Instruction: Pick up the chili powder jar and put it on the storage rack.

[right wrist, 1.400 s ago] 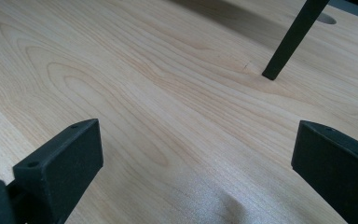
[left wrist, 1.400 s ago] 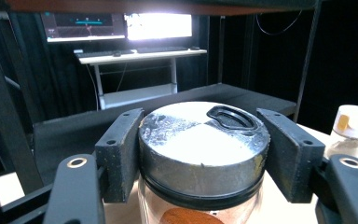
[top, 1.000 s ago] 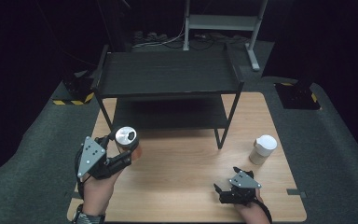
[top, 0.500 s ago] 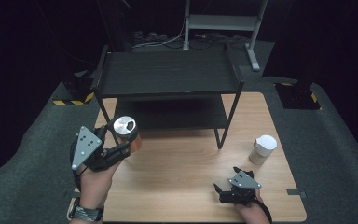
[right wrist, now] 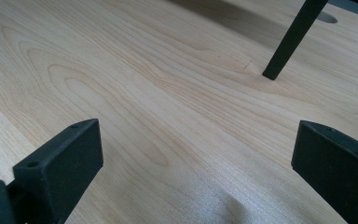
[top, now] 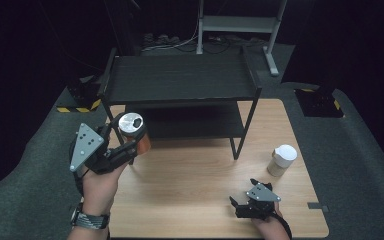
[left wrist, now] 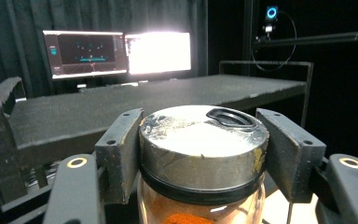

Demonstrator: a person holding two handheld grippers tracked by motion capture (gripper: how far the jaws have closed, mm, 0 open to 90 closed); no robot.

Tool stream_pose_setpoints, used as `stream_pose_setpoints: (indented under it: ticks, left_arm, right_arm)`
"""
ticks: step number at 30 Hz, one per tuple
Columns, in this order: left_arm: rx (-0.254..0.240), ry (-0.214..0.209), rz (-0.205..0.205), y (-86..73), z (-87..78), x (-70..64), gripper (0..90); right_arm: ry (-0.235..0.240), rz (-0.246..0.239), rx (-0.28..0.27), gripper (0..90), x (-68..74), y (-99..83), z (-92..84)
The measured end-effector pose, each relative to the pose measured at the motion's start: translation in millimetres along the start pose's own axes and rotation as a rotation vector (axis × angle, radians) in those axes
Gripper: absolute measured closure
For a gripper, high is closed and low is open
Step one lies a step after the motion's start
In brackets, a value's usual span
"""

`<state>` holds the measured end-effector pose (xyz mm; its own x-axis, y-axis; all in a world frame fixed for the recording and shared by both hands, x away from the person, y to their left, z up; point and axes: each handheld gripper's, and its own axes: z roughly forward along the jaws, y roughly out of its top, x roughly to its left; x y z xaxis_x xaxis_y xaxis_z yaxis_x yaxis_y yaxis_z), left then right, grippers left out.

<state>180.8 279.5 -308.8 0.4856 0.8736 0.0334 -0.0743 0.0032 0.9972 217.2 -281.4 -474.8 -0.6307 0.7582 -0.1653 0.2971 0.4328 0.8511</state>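
Observation:
A glass jar (top: pixel 135 133) with a silver lid and orange-red powder inside is held up off the table at the left, in front of the black shelf unit (top: pixel 180 80). My left gripper (top: pixel 122 142) is shut on it. In the left gripper view both pads press the sides of the jar (left wrist: pixel 203 154) just under its lid, and the shelf's top board (left wrist: pixel 144 100) lies level with the lid behind it. My right gripper (top: pixel 241 202) rests low at the table's front right, its jaws wide open over bare wood (right wrist: pixel 186 140) with nothing between them.
A white-lidded paper cup (top: pixel 282 160) stands at the right of the wooden table (top: pixel 195 170). The shelf unit has a lower board and thin black legs; one leg (right wrist: pixel 291 39) stands ahead of the right gripper. Monitors (left wrist: pixel 119 51) glow beyond the shelf.
My left gripper has risen with the jar, from near the table surface to about the height of the shelf's top board. The right gripper has stayed where it was.

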Motion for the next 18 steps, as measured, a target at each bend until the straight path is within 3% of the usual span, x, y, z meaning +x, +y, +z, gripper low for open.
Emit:
stream_pose_setpoints:
  ticks: [18]
  left_arm:
    - [-0.045,0.011,-0.006,24.0,13.6,4.7,34.6]
  right_arm:
    - [0.001,0.004,-0.004,1.0,-0.5,-0.7,-0.2]
